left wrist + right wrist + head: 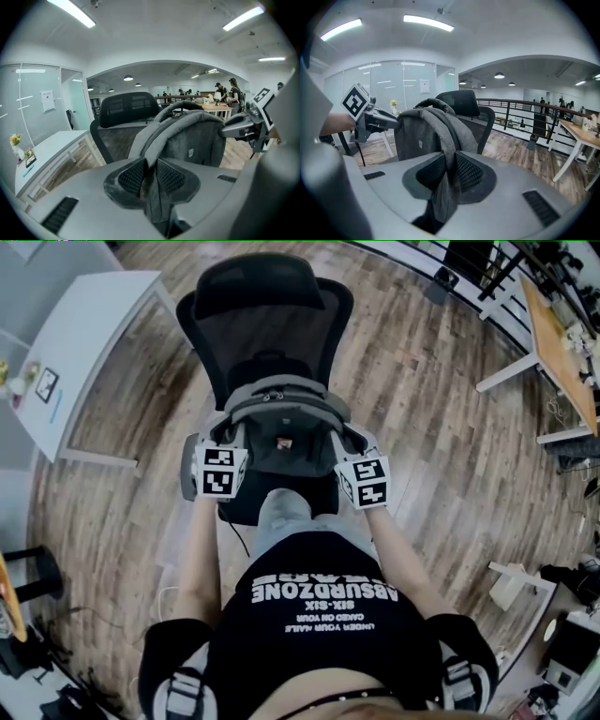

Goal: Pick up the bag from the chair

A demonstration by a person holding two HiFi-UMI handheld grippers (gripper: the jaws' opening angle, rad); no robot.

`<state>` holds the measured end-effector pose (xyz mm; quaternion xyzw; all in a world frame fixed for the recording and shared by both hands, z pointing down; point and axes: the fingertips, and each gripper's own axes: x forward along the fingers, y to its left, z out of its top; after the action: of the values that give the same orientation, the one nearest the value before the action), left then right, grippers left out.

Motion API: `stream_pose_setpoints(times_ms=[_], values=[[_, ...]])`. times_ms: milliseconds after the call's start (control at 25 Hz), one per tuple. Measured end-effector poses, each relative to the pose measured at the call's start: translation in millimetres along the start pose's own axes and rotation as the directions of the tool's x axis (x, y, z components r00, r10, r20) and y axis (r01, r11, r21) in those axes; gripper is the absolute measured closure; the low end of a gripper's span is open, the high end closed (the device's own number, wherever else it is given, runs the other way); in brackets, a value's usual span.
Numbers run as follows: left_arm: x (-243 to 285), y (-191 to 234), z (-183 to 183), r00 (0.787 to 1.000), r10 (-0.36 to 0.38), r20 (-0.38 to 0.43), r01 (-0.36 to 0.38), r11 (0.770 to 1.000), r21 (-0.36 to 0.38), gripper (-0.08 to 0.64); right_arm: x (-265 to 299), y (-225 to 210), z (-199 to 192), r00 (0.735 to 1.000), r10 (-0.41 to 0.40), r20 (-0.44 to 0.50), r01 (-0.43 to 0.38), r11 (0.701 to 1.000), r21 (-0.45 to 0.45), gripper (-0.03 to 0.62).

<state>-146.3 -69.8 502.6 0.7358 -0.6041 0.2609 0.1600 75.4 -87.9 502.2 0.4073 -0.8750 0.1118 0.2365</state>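
Observation:
A grey backpack (pixel 281 423) hangs just above the seat of a black mesh office chair (pixel 267 296), held up by its two shoulder straps. My left gripper (pixel 228 434) is shut on the left strap (pixel 151 140), which runs pinched between the ribbed pads (pixel 133 176). My right gripper (pixel 351 440) is shut on the right strap (pixel 446 140), with the webbing hanging down between its pads (pixel 468 172). In the left gripper view the bag (pixel 190 138) fills the middle, with the right gripper (pixel 248 126) beside it. The right gripper view shows the bag (pixel 423 133) and the left gripper (pixel 370 119).
A white table (pixel 84 343) stands to the chair's left and a wooden desk (pixel 562 343) at the far right. A black railing (pixel 520 117) runs behind the chair. A small white stool (pixel 511 587) sits at the right on the wood floor. People (pixel 229 91) stand far off.

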Motion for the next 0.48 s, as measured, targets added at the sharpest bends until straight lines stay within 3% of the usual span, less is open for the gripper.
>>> stream_pose_setpoints(times_ms=[480], values=[[-47.9, -3.1, 43.9, 0.991, 0.023, 0.129, -0.022, 1.000, -0.009, 0.474, -44.8, 6.0, 47.6, 0.991, -0.013, 0.132, 0.011, 1.000, 0.018, 0.514]])
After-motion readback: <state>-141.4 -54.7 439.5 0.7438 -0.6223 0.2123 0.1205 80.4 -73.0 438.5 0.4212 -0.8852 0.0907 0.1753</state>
